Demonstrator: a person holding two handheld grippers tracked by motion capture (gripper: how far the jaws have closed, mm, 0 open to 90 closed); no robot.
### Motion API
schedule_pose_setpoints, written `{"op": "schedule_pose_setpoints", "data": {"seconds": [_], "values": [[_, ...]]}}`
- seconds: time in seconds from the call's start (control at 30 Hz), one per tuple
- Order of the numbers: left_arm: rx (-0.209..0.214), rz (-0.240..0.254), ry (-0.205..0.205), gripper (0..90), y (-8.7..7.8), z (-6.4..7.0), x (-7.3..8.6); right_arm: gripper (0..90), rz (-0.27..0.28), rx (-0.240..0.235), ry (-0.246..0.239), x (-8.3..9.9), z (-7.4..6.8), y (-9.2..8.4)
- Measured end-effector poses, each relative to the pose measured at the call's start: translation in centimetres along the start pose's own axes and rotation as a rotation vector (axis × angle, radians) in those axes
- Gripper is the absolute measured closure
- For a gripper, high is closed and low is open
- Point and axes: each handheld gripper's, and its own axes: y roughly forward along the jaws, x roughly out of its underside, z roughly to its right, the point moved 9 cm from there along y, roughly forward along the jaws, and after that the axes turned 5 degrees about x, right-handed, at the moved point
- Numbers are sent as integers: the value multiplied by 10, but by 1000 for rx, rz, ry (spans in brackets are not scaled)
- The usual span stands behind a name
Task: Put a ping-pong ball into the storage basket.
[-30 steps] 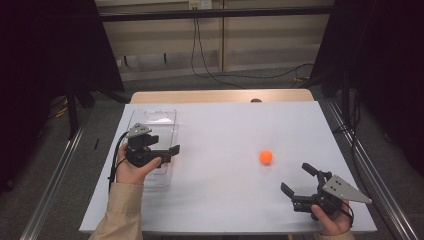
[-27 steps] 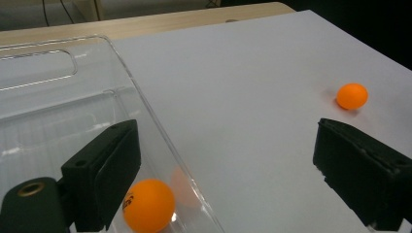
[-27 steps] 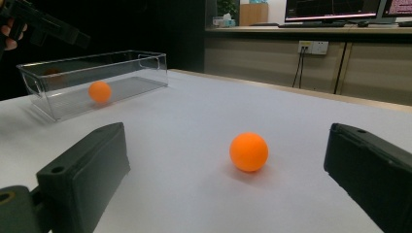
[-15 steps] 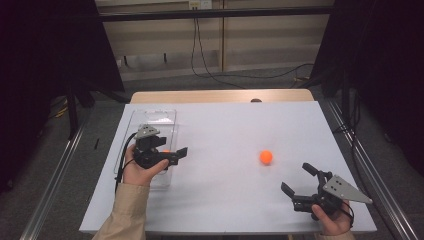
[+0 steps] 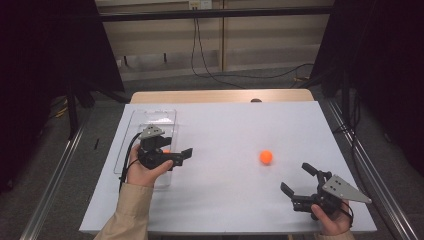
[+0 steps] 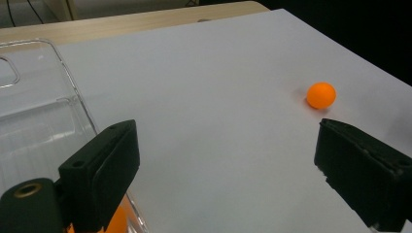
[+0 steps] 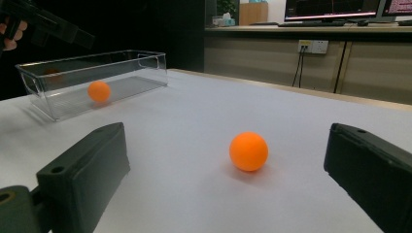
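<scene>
We are holding the left gripper (image 5: 184, 153) over the near end of a clear rectangular plastic bin (image 5: 150, 117), with its black jaws standing wide apart and nothing between them. In the left gripper view the two black jaws are framing bare white table surface (image 6: 209, 97), and the bin's transparent wall (image 6: 58, 87) is running along the left side. Beneath the left jaw in that view, a patch of orange is showing through the plastic: a small orange ball in the bin (image 6: 114, 221). From the right gripper view this ball (image 7: 99, 91) is lying on the bin's floor (image 7: 121, 82), toward the end nearer our left hand (image 5: 142, 170).

We are holding the right gripper (image 5: 300, 179) low over the near right part of the table, with its jaws also spread wide and gripping nothing. Its camera is looking along the tabletop, and a second small orange ball on the table (image 7: 248, 151) is sitting out ahead, between the lines of the two jaws but clear of both. In the high view this ball (image 5: 266, 157) is resting on the white surface (image 5: 225, 120), near the right gripper and well apart from the bin. From the left gripper view it (image 6: 321, 94) is lying beyond the right-hand jaw.
</scene>
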Motion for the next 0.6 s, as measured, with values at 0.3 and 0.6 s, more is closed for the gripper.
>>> {"op": "schedule_pose_setpoints", "data": {"seconds": [0.3,0.6], "values": [[14,-8,9,91,6,7,-1,17,2,-1,3,-1,0,0],[30,-15,20,89,13,15,-1,17,0,-6,2,0,-1,1]]}}
